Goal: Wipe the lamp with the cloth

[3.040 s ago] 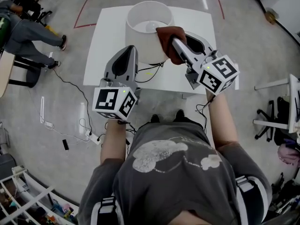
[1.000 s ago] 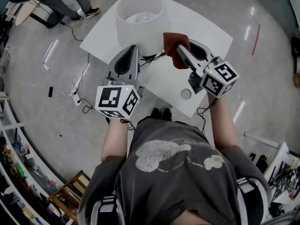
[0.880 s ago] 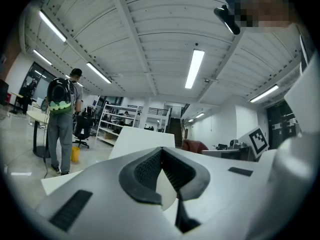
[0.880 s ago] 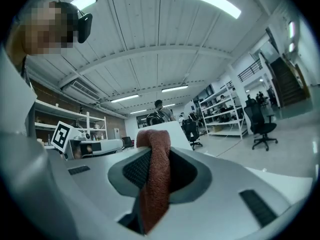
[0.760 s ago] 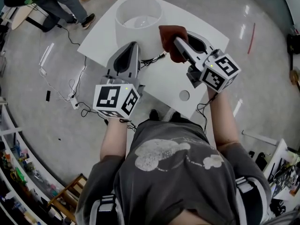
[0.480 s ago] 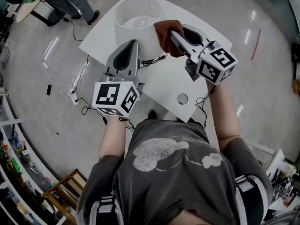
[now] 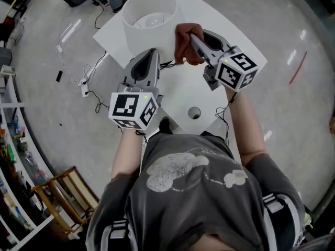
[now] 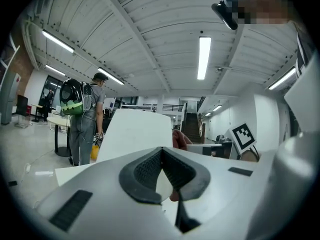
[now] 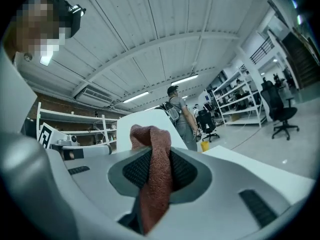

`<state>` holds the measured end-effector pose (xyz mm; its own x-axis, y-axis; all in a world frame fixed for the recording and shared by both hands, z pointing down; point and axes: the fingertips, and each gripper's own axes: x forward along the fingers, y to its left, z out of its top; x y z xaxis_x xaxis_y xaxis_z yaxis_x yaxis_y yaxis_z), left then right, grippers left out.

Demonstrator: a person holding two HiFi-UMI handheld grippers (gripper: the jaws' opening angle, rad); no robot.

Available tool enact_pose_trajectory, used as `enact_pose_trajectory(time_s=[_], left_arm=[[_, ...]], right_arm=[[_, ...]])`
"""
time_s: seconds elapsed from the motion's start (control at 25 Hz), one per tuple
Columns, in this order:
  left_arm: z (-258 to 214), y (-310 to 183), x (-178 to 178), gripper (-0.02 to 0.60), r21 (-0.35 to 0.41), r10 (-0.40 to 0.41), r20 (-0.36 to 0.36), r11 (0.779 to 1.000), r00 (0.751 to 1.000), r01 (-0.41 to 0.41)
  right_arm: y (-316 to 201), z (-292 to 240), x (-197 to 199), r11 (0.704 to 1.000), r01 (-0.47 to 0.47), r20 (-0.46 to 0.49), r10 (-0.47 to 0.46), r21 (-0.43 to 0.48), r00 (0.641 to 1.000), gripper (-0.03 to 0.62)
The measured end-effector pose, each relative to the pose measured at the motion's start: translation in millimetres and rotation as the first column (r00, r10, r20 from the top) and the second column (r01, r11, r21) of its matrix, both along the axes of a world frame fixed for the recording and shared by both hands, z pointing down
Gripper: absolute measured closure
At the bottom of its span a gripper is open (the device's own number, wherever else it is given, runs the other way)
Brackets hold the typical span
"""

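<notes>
Upper centre, a white drum-shaded lamp stands on the white worktop. The right gripper, jaws clamped on a rust-brown knitted cloth, holds it against the shade to wipe. The left gripper, jaws closed and empty, hovers nearby.

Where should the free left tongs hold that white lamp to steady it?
Probably the thin top rim of the lamp, from above on its left side, one jaw inside, one outside. Its shade looks too wide to span, its top is open, and the cloth in the right tongs is at its right side. The shut left tongs must open first.
</notes>
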<state>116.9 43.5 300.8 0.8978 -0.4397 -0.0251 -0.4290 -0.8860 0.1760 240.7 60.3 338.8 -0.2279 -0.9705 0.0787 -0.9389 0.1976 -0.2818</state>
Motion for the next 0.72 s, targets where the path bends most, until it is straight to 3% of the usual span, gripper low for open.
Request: enact_pose_trajectory(time_s=[0.36, 0.72], left_arm=[[36, 28, 34, 0.574, -0.047, -0.101, 0.053, 0.993, 0.993, 0.104], [69, 48, 35, 0.574, -0.088, -0.218, 0.088, 0.970, 0.972, 0.226]], right_arm=[[6, 56, 35, 0.992, 0.091, 0.050, -0.087, -0.085, 0.995, 0.508], [13, 107, 44, 0.968, 0.177, 0.056, -0.170, -0.178, 0.984, 0.508]])
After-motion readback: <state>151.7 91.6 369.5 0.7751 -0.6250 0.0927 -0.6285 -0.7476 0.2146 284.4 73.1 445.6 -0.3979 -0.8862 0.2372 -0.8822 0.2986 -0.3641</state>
